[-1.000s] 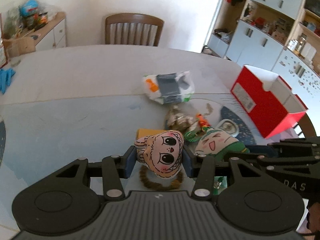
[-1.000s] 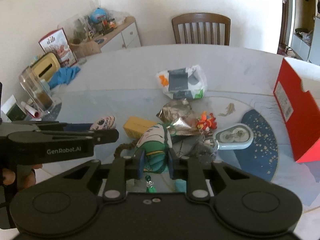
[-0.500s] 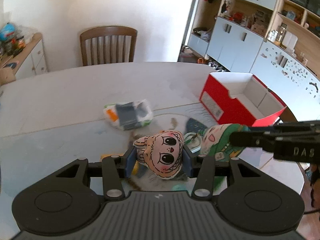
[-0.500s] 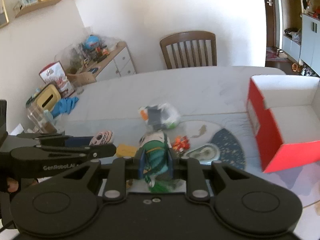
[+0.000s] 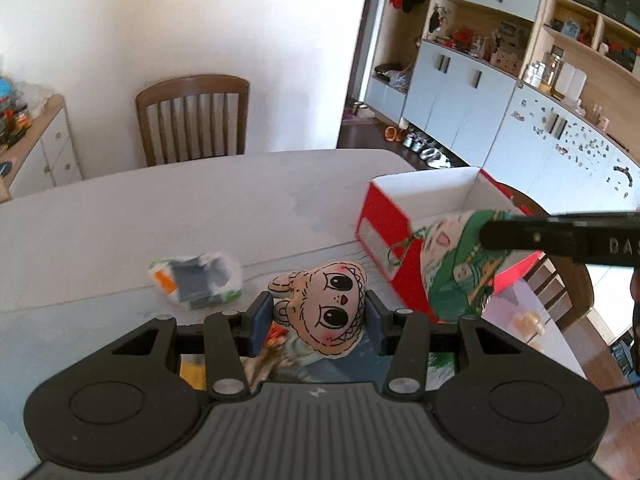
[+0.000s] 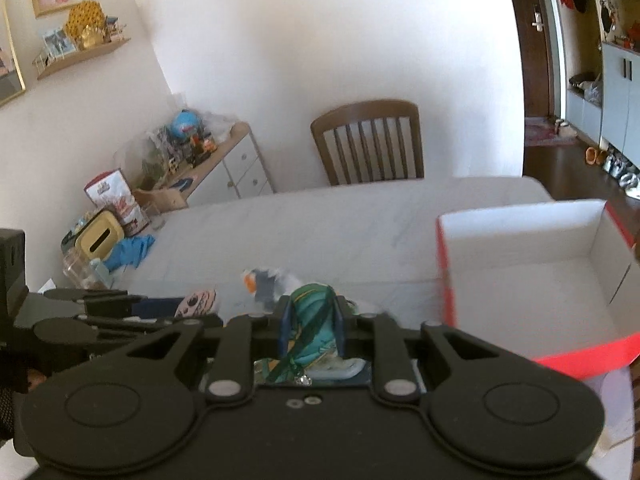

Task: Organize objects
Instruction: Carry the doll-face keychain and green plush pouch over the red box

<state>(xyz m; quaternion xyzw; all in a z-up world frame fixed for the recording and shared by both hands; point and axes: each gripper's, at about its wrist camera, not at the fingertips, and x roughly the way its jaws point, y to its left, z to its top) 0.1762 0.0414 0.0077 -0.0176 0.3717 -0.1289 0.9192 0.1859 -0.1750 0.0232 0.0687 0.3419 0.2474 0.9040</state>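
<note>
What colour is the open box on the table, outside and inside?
The box is red outside, white inside; the right wrist view shows it best.

Both wrist cams high, angled down, sharing table point(image 5: 160, 208), red box point(image 6: 520, 264), chair point(image 5: 192, 120)

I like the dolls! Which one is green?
The green doll in the right gripper. The left gripper holds the pink big-eyed doll.
</note>
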